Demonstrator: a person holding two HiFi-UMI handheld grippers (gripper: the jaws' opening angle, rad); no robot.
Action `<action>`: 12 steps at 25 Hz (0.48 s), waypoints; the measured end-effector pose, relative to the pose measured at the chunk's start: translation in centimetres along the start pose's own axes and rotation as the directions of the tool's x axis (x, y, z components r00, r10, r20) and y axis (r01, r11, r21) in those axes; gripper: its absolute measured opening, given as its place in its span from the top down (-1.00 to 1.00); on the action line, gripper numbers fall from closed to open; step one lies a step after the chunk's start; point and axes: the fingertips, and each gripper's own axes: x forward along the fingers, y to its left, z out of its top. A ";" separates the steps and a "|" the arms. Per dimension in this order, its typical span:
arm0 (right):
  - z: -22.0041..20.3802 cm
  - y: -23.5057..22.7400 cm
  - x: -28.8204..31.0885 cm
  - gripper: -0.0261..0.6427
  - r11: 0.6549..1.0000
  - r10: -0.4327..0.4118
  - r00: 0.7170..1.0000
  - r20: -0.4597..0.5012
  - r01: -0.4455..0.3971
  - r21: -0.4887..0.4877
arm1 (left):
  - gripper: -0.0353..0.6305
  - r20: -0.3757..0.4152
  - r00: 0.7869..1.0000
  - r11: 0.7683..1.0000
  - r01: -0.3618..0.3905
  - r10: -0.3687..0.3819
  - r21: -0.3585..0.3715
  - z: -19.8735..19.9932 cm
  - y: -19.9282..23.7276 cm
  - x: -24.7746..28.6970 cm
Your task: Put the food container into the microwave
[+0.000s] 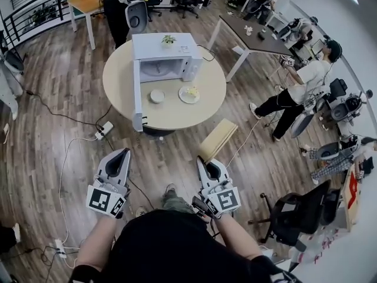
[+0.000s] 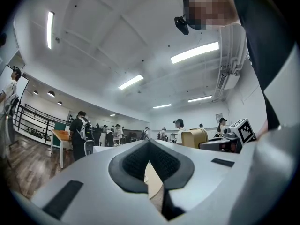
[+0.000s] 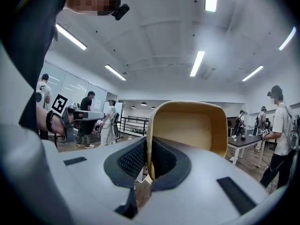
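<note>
The one round table (image 1: 121,90) bears one microwave (image 1: 165,55), one potted plant (image 1: 168,39) and two white dishes, a smaller dish (image 1: 156,96) and a larger dish (image 1: 189,94). Off the table are two grippers, the left gripper (image 1: 124,153) and the right gripper (image 1: 201,161), and one tan food container (image 1: 217,139).

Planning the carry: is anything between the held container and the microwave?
The microwave door is open. A white bowl and a plate stand on the table before its opening, in the path of the container in the right gripper.
</note>
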 end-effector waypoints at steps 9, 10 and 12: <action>0.2 -5.8 3.5 0.85 1.000 0.010 0.999 0.031 -0.010 0.002 | 0.84 0.019 0.999 0.999 -0.036 0.035 0.037 0.3 1.0 5.6; 0.2 -6.3 3.9 0.85 1.000 0.012 0.999 0.034 -0.012 0.000 | 0.84 0.020 0.999 0.998 -0.039 0.038 0.039 0.3 1.2 6.1; 0.1 -7.3 4.5 0.85 1.000 0.015 0.999 0.040 -0.015 0.001 | 0.84 0.020 0.999 0.998 -0.045 0.044 0.043 0.2 1.3 7.1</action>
